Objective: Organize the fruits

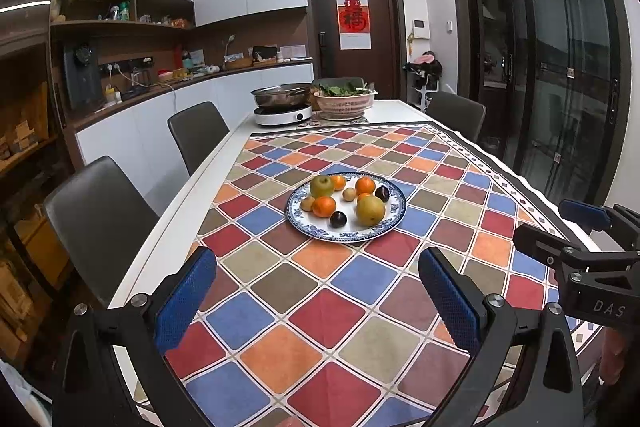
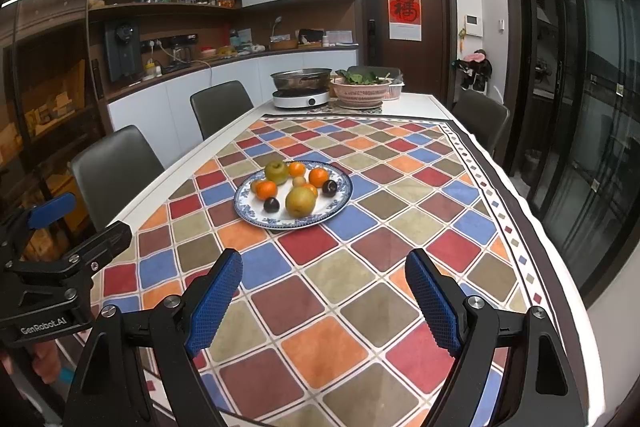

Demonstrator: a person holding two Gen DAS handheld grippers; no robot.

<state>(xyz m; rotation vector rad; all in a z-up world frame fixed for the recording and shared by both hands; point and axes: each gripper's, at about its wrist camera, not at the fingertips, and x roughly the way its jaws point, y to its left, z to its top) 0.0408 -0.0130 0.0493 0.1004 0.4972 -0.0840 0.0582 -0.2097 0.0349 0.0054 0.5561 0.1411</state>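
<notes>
A blue-and-white plate (image 1: 394,217) (image 2: 340,201) sits mid-table on the checked cloth. On it lie a green apple (image 1: 322,185) (image 2: 276,171), a yellow pear (image 1: 370,209) (image 2: 300,202), several oranges (image 1: 324,206) (image 2: 267,189), two dark plums (image 1: 338,219) (image 2: 271,205) and small brownish fruits (image 1: 349,193). My left gripper (image 1: 318,269) is open and empty, well short of the plate. My right gripper (image 2: 324,269) is open and empty, also short of the plate. Each gripper shows at the edge of the other's view: the right gripper (image 1: 560,227) and the left gripper (image 2: 88,223).
At the table's far end stand an induction cooker with a steel pot (image 1: 283,99) (image 2: 301,85) and a pink basket of greens (image 1: 345,101) (image 2: 362,91). Grey chairs (image 1: 100,223) (image 2: 116,167) line the left side, one (image 1: 456,115) on the right. Glass doors are at right.
</notes>
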